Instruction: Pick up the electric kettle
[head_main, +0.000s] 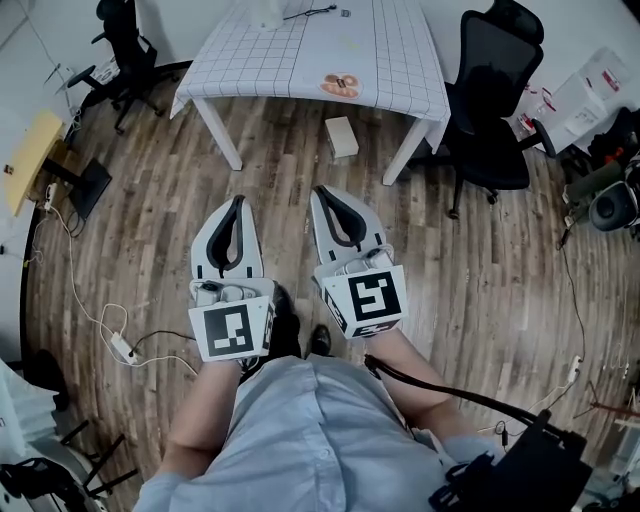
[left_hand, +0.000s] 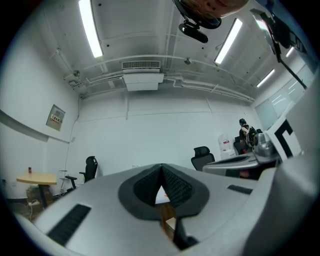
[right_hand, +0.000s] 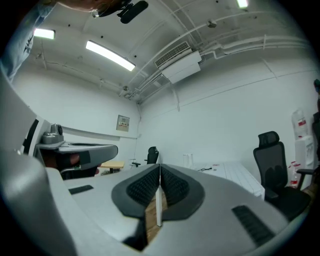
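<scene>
Carried level and side by side above the brown wood-plank floor (head_main: 480, 260), white left gripper (head_main: 239, 205) and white right gripper (head_main: 325, 198) both with jaws closed on nothing, well apart from the pale translucent electric kettle (head_main: 268, 12), seemingly at the far end of the white grid-patterned table (head_main: 400, 50): likely a ready pose before any approach.

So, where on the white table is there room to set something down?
Bare: the table's left front, from its left edge to the orange item, and the right strip by the black chair. Crowded: the far edge, with a clear vessel, perhaps the kettle, and a cable.
</scene>
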